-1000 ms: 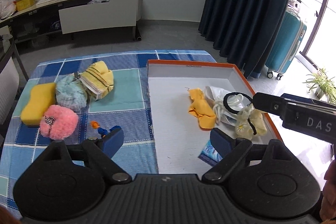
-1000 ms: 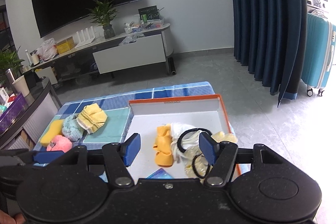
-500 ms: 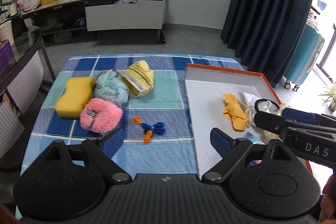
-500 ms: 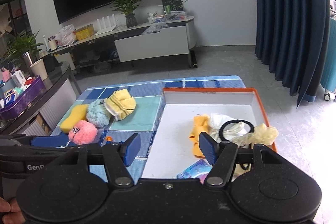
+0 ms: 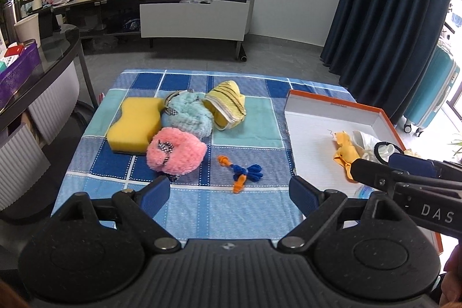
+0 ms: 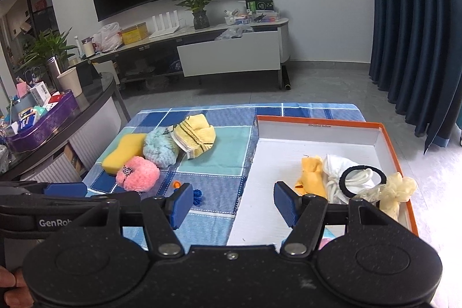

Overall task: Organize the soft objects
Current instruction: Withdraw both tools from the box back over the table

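Observation:
On the blue checked cloth lie a yellow sponge [image 5: 134, 123], a teal fluffy pouch [image 5: 187, 117], a pink fluffy pouch [image 5: 176, 153], a yellow striped pouch [image 5: 228, 106] and blue-orange corded earplugs [image 5: 242, 172]. The orange-rimmed white box [image 5: 332, 106] on the right holds a yellow cloth [image 5: 345, 150], a white cloth and a black hair tie [image 6: 362, 182]. My left gripper [image 5: 231, 194] is open and empty, above the near cloth in front of the earplugs. My right gripper [image 6: 232, 202] is open and empty, over the box's left edge.
A pale yellow glove [image 6: 397, 192] drapes over the box's right rim. A curved glass side table [image 6: 57, 117] with a purple tray stands to the left. A TV console [image 6: 228, 54] stands behind, dark curtains [image 6: 418, 33] at the right.
Both grippers have drawn back and swung left, so the loose items on the cloth now sit nearer centre. Both stay open and empty.

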